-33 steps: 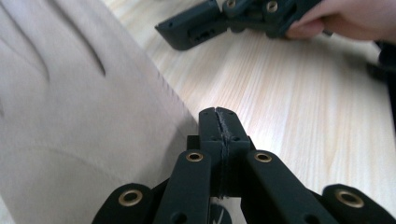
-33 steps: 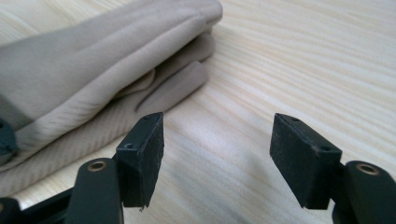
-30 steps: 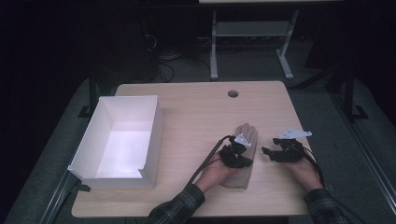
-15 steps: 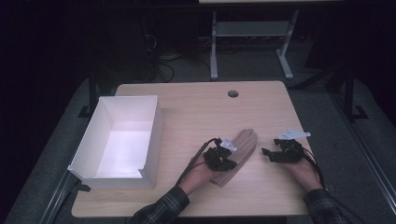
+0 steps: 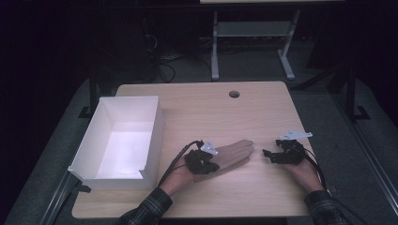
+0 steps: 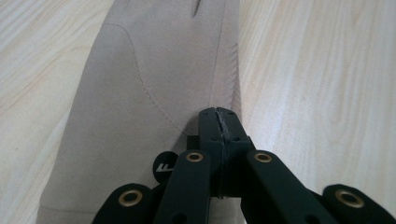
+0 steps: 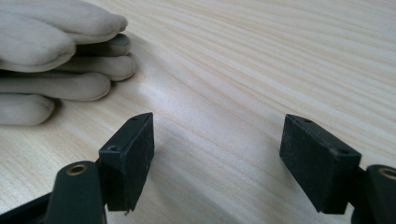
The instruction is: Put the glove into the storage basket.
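left tool [image 6: 218, 122] with jaws pressed together on the edge of a beige glove [image 5: 231, 155], which lies flat on the counter [image 5: 244, 112] ahead of it; right tool [image 7: 217, 154], jaws wide apart and empty, faces the glove's fingertips [image 7: 105, 70].

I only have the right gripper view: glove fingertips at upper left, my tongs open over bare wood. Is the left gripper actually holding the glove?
Observer: Yes. In the left gripper view the left tongs are shut on the glove near its cuff edge.
Operator: Is the glove lifted or flat?
Observer: From the high view it lies flat on the table, fingers pointing toward your right tongs.
Operator: Is there anywhere to drop it?
Observer: A white box, open on top, stands at the table's left edge, on the far side of the left tongs from you.
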Tool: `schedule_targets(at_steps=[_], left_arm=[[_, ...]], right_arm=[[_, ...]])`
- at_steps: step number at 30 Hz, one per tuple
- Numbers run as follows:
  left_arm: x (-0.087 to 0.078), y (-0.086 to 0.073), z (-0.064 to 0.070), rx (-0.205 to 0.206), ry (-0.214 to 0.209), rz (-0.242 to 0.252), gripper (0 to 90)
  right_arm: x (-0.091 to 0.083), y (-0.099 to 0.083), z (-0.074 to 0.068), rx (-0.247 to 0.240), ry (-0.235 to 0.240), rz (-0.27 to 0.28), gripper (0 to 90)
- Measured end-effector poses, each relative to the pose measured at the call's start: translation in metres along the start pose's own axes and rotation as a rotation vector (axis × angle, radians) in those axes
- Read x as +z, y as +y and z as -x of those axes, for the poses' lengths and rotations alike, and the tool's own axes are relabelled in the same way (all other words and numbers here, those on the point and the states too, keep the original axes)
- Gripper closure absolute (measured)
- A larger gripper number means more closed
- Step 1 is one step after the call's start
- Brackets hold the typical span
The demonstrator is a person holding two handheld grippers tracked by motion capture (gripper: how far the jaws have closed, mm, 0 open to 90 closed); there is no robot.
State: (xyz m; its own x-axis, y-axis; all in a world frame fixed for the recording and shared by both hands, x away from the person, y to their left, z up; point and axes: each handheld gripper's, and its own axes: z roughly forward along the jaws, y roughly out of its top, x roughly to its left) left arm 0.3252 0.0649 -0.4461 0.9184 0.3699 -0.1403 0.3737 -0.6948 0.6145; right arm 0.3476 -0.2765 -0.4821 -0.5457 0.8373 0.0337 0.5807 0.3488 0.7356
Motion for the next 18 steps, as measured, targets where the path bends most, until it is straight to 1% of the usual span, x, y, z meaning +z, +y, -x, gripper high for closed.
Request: schedule_targets(at_steps=[2, 3, 4, 5, 6, 8, 9, 10, 11, 13, 14, 15, 16, 17, 18], left_arm=[[-0.002, 0.001, 0.000, -0.002, -0.004, 0.002, 81.2], [-0.005, 0.003, 0.001, 0.005, -0.003, 0.004, 77.2], [-0.008, 0.005, 0.001, 0.021, 0.004, 0.006, 72.2], [-0.012, 0.006, 0.001, 0.037, 0.013, 0.016, 72.2], [-0.014, 0.009, 0.002, 0.038, 0.018, 0.034, 67.5], [-0.020, 0.014, 0.000, 0.062, 0.033, 0.047, 56.7], [-0.023, 0.019, -0.003, 0.077, 0.052, 0.066, 46.8], [-0.023, 0.019, -0.003, 0.077, 0.052, 0.066, 43.6], [-0.024, 0.024, -0.008, 0.079, 0.050, 0.089, 40.9], [-0.023, 0.026, -0.010, 0.087, 0.054, 0.094, 32.6], [-0.020, 0.029, -0.012, 0.085, 0.059, 0.104, 32.6], [-0.015, 0.033, -0.015, 0.086, 0.064, 0.092, 23.7], [-0.015, 0.033, -0.015, 0.086, 0.064, 0.092, 22.1], [-0.009, 0.037, -0.018, 0.108, 0.058, 0.057, 19.9], [-0.009, 0.037, -0.018, 0.108, 0.058, 0.057, 16.8]], right_arm=[[0.000, 0.000, 0.000, -0.001, 0.000, 0.000, 25.7], [0.000, 0.000, 0.000, -0.001, 0.000, 0.000, 25.7], [0.000, 0.000, 0.000, 0.000, 0.000, 0.000, 25.7], [0.000, 0.000, 0.000, 0.000, 0.000, 0.000, 25.7], [0.000, 0.000, 0.000, -0.001, 0.000, 0.001, 25.7], [0.000, 0.000, 0.000, 0.000, 0.000, 0.001, 25.7], [0.000, 0.000, 0.000, 0.000, -0.001, 0.001, 25.6], [0.000, 0.000, 0.000, 0.000, -0.002, 0.001, 25.6], [0.000, 0.000, 0.000, 0.001, -0.002, 0.001, 25.6], [0.000, 0.000, 0.000, 0.001, -0.002, 0.001, 25.6], [0.000, 0.000, 0.000, 0.001, -0.002, 0.001, 25.6], [0.000, 0.000, 0.000, 0.001, -0.002, 0.000, 25.6], [0.000, 0.000, 0.000, 0.001, -0.002, 0.000, 25.6], [0.000, 0.000, 0.000, 0.001, -0.002, 0.001, 25.6], [0.000, 0.000, 0.000, 0.001, -0.002, 0.001, 25.6]])
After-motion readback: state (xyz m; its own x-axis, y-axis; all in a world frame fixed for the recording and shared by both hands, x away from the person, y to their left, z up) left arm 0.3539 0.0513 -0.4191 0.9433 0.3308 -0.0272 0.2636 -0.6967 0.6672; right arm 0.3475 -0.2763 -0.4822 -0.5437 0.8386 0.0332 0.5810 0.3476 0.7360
